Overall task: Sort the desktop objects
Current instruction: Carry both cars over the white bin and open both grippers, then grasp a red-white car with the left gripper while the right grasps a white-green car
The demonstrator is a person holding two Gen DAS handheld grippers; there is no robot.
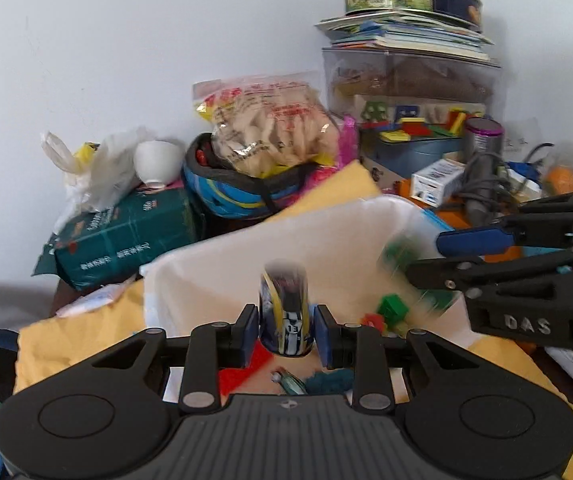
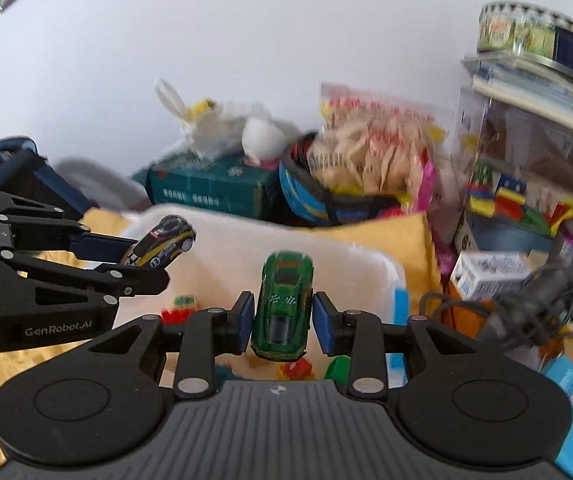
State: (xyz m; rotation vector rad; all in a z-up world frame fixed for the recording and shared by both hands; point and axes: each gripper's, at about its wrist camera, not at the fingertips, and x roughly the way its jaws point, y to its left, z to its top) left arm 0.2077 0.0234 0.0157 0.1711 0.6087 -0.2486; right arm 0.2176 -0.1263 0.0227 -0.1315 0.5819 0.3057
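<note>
Both tongs carry toy cars above the white bin.
The left tongs (image 1: pixel 284 338) grip a blue-and-yellow car (image 1: pixel 284 316) by its sides; the right tongs (image 2: pixel 282 322) grip a green car (image 2: pixel 284 304) the same way. Both hang over the white bin (image 2: pixel 370 264) with bricks inside. Better to lower each car close to its spot before letting go, one at a time, keeping the tongs apart.

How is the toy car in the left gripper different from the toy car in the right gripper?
The left car is dark with yellow stripes and the number 13; the right car is green with small checkered marks. Both are toy race cars, each between a gripper's jaws, above the white bin.
</note>
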